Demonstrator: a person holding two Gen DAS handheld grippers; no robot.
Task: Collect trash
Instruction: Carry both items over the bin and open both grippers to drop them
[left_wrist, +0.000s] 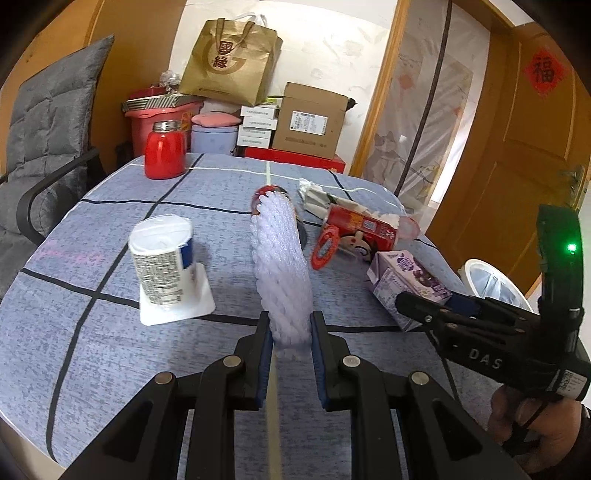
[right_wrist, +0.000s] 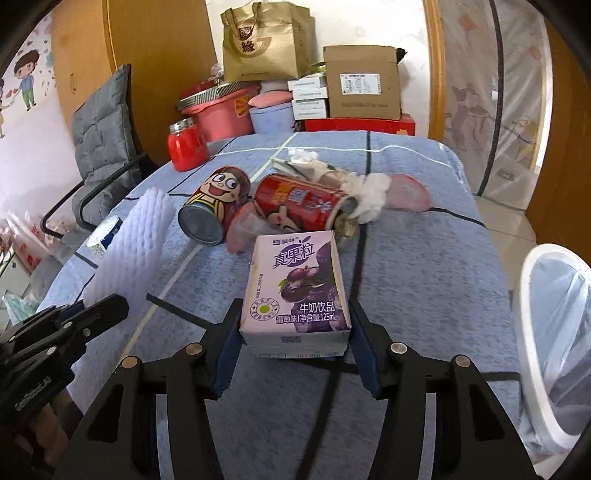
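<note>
Left to right across the blue checked tablecloth: red jar at the far left edge, then the white yogurt cup standing upside down on its peeled lid.

Your left gripper is clenched on the white foam net sleeve; both blue pads press its near end and the rest sticks out ahead, over the table.

Beyond it, the cartoon-face can and the red can lie on their sides, touching, with crumpled tissue at the red can's mouth.

Your right gripper straddles the purple grape milk carton, which lies flat on the cloth. Jaws are close on both sides, but I can't tell if the pads press it yet.

White lined bin sits off the table's right edge.
</note>
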